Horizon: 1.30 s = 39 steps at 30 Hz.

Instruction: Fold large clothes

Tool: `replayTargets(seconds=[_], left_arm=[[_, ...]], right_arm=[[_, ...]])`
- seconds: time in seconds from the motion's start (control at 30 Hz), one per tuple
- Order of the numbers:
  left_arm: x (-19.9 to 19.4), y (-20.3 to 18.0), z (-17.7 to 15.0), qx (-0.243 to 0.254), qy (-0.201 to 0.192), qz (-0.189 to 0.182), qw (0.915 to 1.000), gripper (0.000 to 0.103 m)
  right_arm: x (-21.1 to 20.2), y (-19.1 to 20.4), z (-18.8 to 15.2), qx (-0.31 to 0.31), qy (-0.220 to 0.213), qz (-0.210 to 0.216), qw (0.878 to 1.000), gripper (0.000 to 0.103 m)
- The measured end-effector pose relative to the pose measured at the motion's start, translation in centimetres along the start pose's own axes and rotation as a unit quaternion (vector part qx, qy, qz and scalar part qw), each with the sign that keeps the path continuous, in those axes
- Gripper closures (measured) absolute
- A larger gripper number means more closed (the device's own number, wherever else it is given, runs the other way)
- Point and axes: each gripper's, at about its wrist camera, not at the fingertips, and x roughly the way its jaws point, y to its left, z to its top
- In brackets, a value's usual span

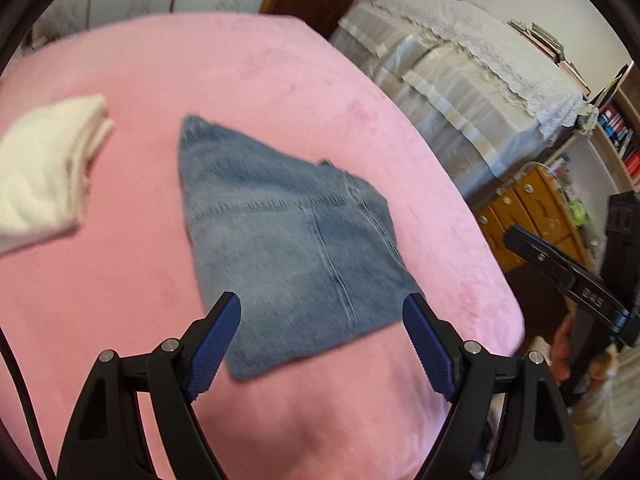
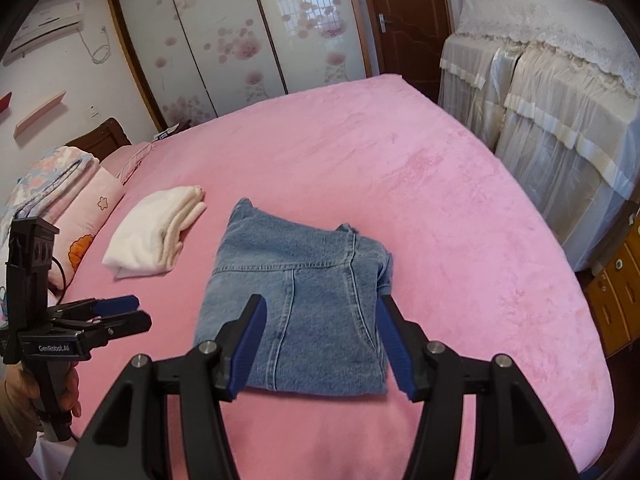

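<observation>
Left gripper spread wide, nothing between the blue ribbed pads, hanging above the near edge of the folded jeans. Right gripper likewise agape and empty, poised over the near part of the same jeans.

Hidden or unclear: heavily smeared by blur in the left wrist view, so denim seams only half legible there. Right gripper seen from the left side only as a dark bar at the frame's right edge, fingertips cut off. Left gripper seen from the right wrist side-on at the far left, its fingers appearing close together from that angle; hand below it partly cropped by the lens rim. Underside layers of the jeans out of sight.

Largest first: pink bed cover, plush, faintly mottled nap, rounded by the fisheye. Draped furniture beside the bed, under pale satin sheets with a lace top. Wardrobe doors, glossy, printed with pink blossoms. Jeans: faded blue denim, folded into a rough rectangle, flat in the middle of the bed, stitched seams crossing the top face, one frayed corner pointing away. Cream garment, soft knit, folded, lying left of the jeans and apart from them.
</observation>
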Motion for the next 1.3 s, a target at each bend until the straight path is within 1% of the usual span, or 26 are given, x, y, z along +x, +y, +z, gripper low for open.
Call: replayTargets(seconds=[0.07, 0.17, 0.27, 0.33, 0.4, 0.47, 0.53, 0.63, 0.67, 0.73, 0.77, 0.87, 0.93, 1.0, 1.03, 1.1, 1.2, 1.3], left_arm=[[1.3, 0.6, -0.2, -0.007, 0.022, -0.013, 0.9996, 0.021], [3.6, 2.4, -0.4, -0.030, 0.046, -0.028, 0.9981, 0.021], [6.6, 4.6, -0.6, -0.053, 0.073, -0.039, 0.9951, 0.021], [8.3, 5.8, -0.8, -0.067, 0.089, -0.050, 0.9925, 0.021], [9.8, 7.0, -1.0, -0.084, 0.096, -0.063, 0.9899, 0.021], [10.3, 7.7, -0.8, -0.092, 0.083, -0.068, 0.9900, 0.016], [10.5, 8.2, -0.4, -0.093, 0.072, -0.069, 0.9907, 0.016], [11.5, 8.9, 0.2, -0.102, 0.071, -0.063, 0.9902, 0.014], [11.8, 9.0, 0.4, -0.102, 0.071, -0.064, 0.9902, 0.011], [12.2, 8.9, 0.7, -0.096, 0.070, -0.064, 0.9908, 0.009], [12.5, 8.8, 0.8, -0.092, 0.069, -0.063, 0.9914, 0.007], [12.6, 8.7, 1.1, -0.083, 0.066, -0.059, 0.9926, 0.004], [12.5, 8.7, 1.3, -0.077, 0.063, -0.056, 0.9934, 0.004], [12.3, 8.9, 1.4, -0.079, 0.062, -0.042, 0.9941, 0.004], [12.3, 9.3, 1.4, -0.082, 0.062, -0.042, 0.9938, 0.004], [12.5, 10.3, 1.3, -0.096, 0.072, -0.052, 0.9914, 0.004], [13.7, 11.4, 0.8, -0.108, 0.101, -0.074, 0.9863, 0.004], [15.2, 12.0, 0.6, -0.124, 0.109, -0.086, 0.9825, 0.004]], right_arm=[[1.2, -0.9, -0.1, 0.016, 0.019, 0.013, 1.000, 0.046], [4.1, -2.7, -0.6, 0.048, 0.052, 0.033, 0.997, 0.046], [7.6, -4.6, -1.3, 0.076, 0.090, 0.040, 0.992, 0.046], [10.0, -5.9, -2.1, 0.100, 0.114, 0.057, 0.987, 0.046], [11.6, -6.9, -2.7, 0.119, 0.128, 0.074, 0.982, 0.046], [13.0, -7.7, -3.1, 0.132, 0.139, 0.091, 0.977, 0.046], [14.4, -8.5, -3.5, 0.147, 0.153, 0.108, 0.971, 0.046], [16.1, -9.3, -3.6, 0.163, 0.167, 0.113, 0.966, 0.045], [16.6, -9.6, -3.7, 0.166, 0.171, 0.115, 0.964, 0.043], [17.7, -9.9, -3.9, 0.170, 0.181, 0.123, 0.961, 0.040], [18.3, -10.0, -4.0, 0.173, 0.187, 0.134, 0.958, 0.039], [19.9, -10.1, -4.4, 0.176, 0.201, 0.144, 0.953, 0.039], [20.9, -10.1, -4.6, 0.176, 0.212, 0.150, 0.949, 0.037], [21.5, -9.9, -4.7, 0.174, 0.215, 0.161, 0.947, 0.033], [21.8, -9.8, -4.7, 0.173, 0.216, 0.169, 0.946, 0.031], [22.3, -9.4, -4.6, 0.164, 0.216, 0.184, 0.945, 0.023], [23.0, -8.6, -4.4, 0.146, 0.213, 0.211, 0.943, 0.023], [24.0, -8.2, -4.2, 0.149, 0.204, 0.245, 0.936, 0.023]])
